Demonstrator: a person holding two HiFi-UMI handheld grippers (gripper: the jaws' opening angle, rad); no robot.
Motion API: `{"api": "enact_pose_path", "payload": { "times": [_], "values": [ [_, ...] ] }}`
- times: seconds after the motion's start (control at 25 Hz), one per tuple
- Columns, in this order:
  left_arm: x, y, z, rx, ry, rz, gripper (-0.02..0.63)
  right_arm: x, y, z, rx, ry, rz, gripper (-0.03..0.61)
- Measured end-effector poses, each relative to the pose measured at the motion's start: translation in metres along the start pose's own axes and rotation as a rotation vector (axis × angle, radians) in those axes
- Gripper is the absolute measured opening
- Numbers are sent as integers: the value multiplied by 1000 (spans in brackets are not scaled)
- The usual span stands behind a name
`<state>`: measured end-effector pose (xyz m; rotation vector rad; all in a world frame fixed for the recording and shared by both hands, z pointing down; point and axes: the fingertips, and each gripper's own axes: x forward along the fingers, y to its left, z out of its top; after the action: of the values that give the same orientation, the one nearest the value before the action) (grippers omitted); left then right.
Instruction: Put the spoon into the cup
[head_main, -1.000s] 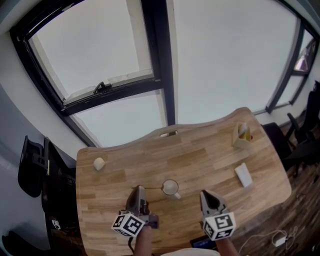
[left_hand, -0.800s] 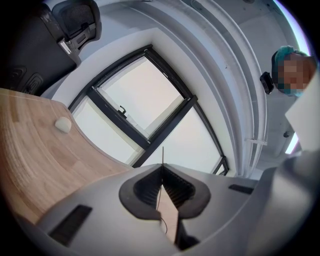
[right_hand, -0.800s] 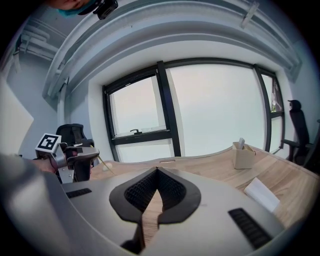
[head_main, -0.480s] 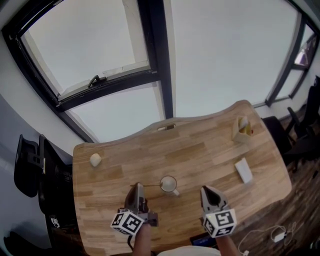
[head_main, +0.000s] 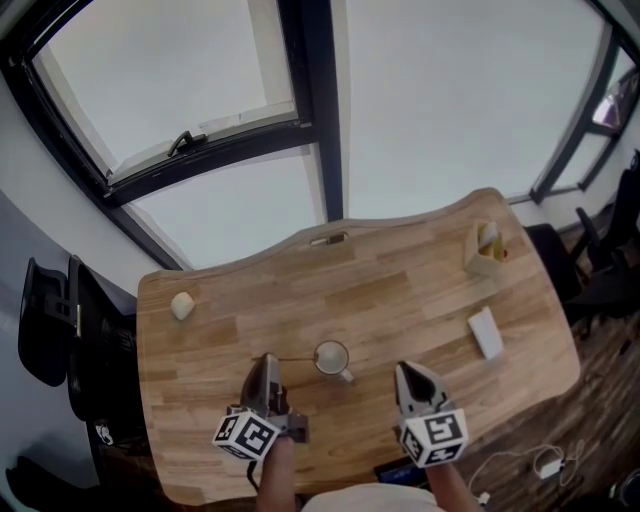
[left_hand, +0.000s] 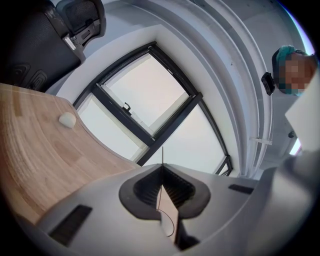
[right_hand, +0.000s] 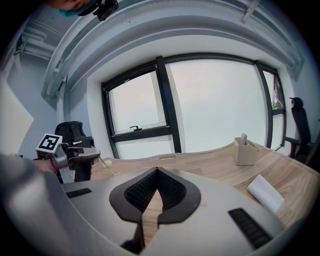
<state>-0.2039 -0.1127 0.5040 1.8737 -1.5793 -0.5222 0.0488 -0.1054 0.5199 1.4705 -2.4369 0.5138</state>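
Two grippers are hovering over the near edge of the wooden table. At the left, the left gripper is pointing level, its jaws pressed together and pinching the thin handle of the spoon. The handle is running sideways toward the cup, its far end reaching the cup's left rim, apparently so the bowl can be tipped inside. Whether the bowl is already over the rim is not showing. The cup is standing upright on the table between both tools. At the right, the right gripper is angling downward, jaws closed on nothing, seemingly keeping clear of the work.
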Motion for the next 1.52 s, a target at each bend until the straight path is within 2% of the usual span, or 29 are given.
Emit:
{"api": "enact_pose_path", "payload": {
  "times": [1.52],
  "values": [
    [15, 20, -31, -2, 86, 29, 2, 24, 0, -20, -8, 76, 19, -3]
  ]
}}
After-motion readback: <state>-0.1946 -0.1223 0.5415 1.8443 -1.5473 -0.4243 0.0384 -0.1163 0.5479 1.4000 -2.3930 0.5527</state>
